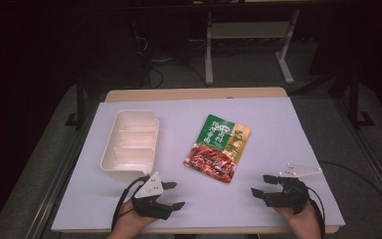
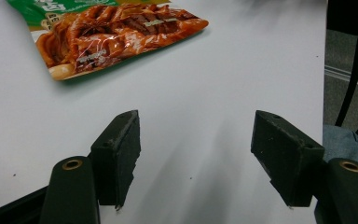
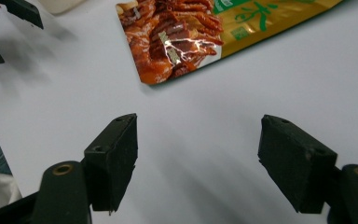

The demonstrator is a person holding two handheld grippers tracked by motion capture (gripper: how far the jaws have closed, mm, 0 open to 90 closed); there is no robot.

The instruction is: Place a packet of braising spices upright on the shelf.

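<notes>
A flat food pouch [image 1: 217, 148], green and gold with a picture of red meat, lies in the middle of the white table [image 1: 278, 129]. My left gripper [image 1: 173, 194] rests near the front edge, left of centre, open and empty, pointing right. My right gripper [image 1: 261, 184] sits at the front right, open and empty, pointing left. The pouch [image 2: 116, 32] lies beyond the left gripper [image 2: 196, 144] in its view. In the right gripper view the pouch [image 3: 191, 37] lies ahead of the open right gripper [image 3: 198, 154].
A cream tray [image 1: 129, 144] with three compartments stands left of the pouch, just beyond my left gripper. The table's front edge runs close below both hands. A desk frame [image 1: 248, 35] stands on the floor behind the table.
</notes>
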